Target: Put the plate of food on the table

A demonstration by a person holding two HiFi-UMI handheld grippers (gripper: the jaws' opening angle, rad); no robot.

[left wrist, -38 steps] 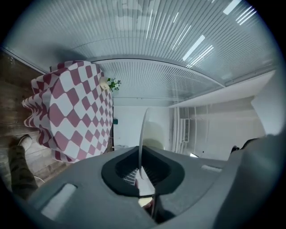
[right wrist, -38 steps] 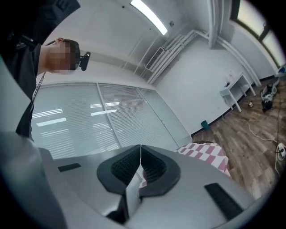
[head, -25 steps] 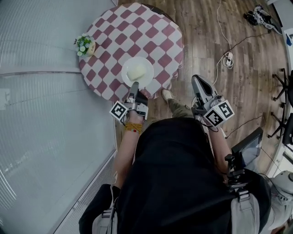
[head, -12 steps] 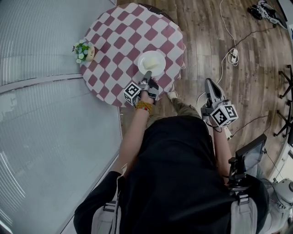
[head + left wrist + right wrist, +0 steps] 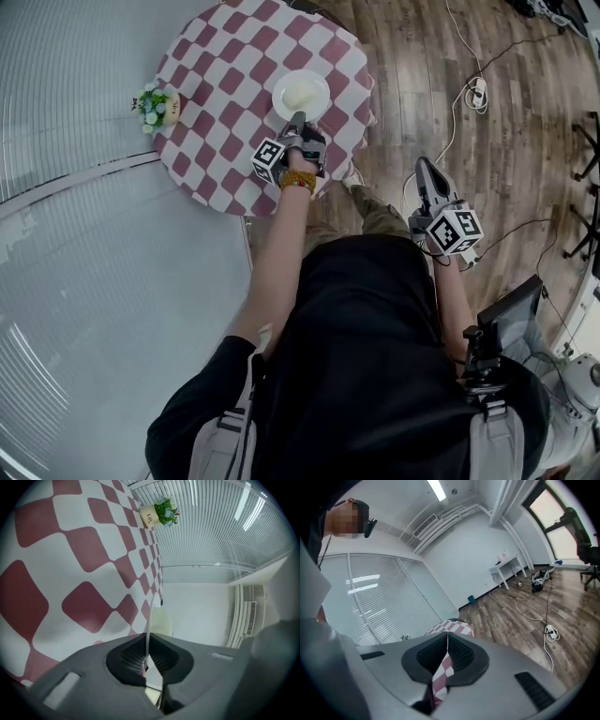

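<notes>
A white plate with a pale mound of food is over the right part of the round red-and-white checkered table. My left gripper is shut on the plate's near rim. In the left gripper view the plate shows edge-on between the shut jaws of the left gripper, with the food beside it. Whether the plate rests on the cloth I cannot tell. My right gripper hangs over the wooden floor, right of the table, shut on nothing. The right gripper points at the checkered table.
A small pot of flowers stands at the table's left edge, also seen as the flower pot. A slatted glass wall runs along the left. Cables and a power strip lie on the floor. A screen stands at the right.
My left gripper has carried the plate from the table's near edge farther in over the table. The right gripper has stayed low beside the person.
</notes>
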